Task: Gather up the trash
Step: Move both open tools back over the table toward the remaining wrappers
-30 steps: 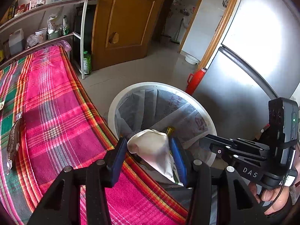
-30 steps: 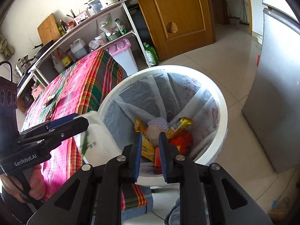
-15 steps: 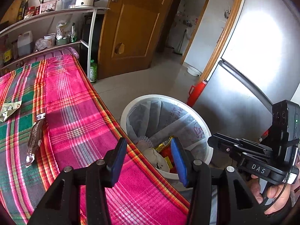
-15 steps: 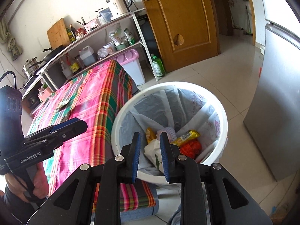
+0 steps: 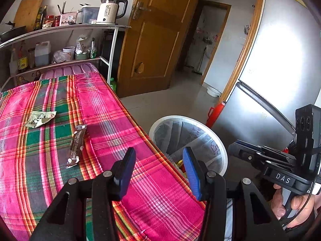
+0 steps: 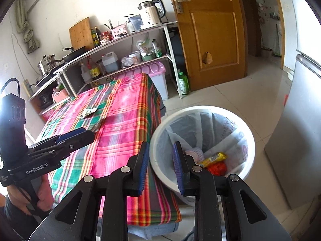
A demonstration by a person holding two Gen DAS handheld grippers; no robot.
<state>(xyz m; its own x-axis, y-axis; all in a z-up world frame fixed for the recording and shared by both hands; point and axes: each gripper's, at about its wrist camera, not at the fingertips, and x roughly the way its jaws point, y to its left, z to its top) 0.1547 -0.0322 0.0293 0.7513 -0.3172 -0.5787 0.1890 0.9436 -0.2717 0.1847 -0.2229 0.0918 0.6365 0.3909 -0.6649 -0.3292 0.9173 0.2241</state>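
Left gripper (image 5: 159, 170) released, blue ribbed pads wide apart, nothing between them, over the near edge of the table (image 5: 124, 124). Right gripper (image 6: 160, 166) also parted and empty, narrower gap, at the table corner beside the bin (image 6: 245, 140).

Table is covered in a woven plaid cloth, pink, green and orange stripes, edge draping over the side. Two pieces of trash lie on it: a dark, long, flat snack wrapper (image 5: 76, 144), glossy with a torn end, and a crumpled pale wrapper (image 5: 39, 118) further back, well apart from both grippers.

Bin is a round white plastic bucket lined with a thin translucent bag, standing on the tiled floor just beside the table.

Right wrist view looks down into the bin: yellow foil packet (image 6: 214, 158), red crumpled item (image 6: 217, 168), pale pink textured piece (image 6: 195, 154). Left wrist view shows only the bin rim and liner, contents mostly hidden behind its own finger; it shows both table wrappers clearly, which the right view shows small and blurred.
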